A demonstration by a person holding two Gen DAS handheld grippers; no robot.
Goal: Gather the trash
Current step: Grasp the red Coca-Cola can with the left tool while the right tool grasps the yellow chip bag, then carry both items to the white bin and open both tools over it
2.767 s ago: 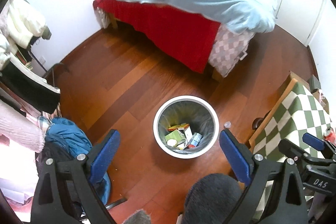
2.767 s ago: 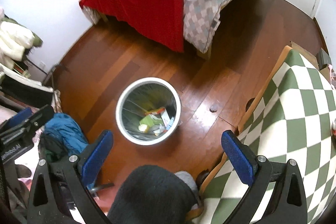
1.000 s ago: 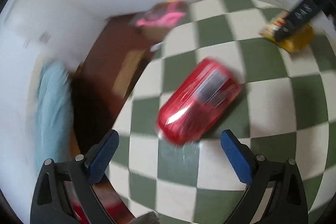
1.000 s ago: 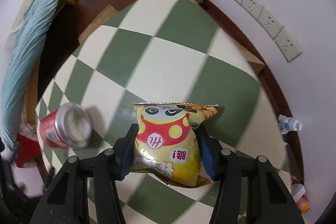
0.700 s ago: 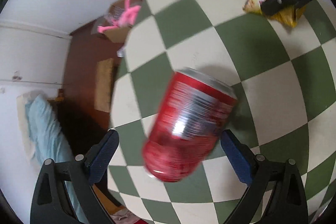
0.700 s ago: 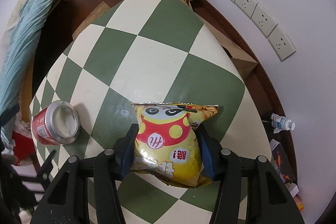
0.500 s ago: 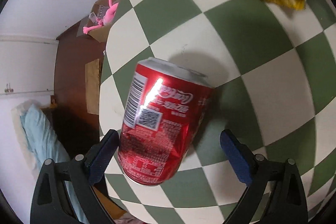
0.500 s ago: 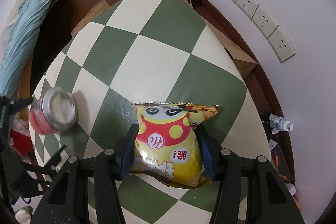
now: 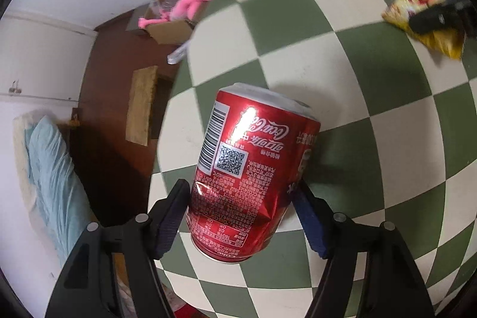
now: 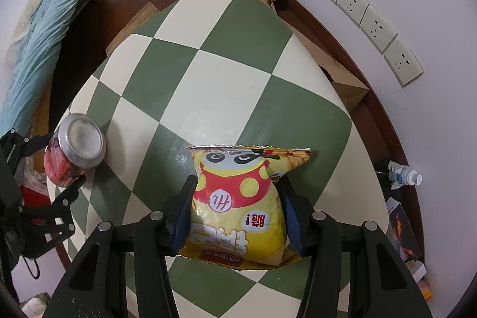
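A: How will the can (image 9: 253,178) handle?

B: Light and thin-walled, I'd judge; it's dented low on its side, so a hard squeeze would crumple it further. The smooth metal may slip. Take it across the middle of the body. The left gripper (image 9: 243,216) has just been closing, with the can between its jaws; the pads look pressed on it, though the far one is partly hidden.

A: And the bag (image 10: 238,204)?

B: Soft, crinkly, almost weightless. The right gripper (image 10: 235,213) pinches it at both sides, near the table's (image 10: 208,73) near edge.

A: Looks?

B: The can is red, silver-topped, at the table's left edge. The bag is yellow, with a red-and-white cartoon face.
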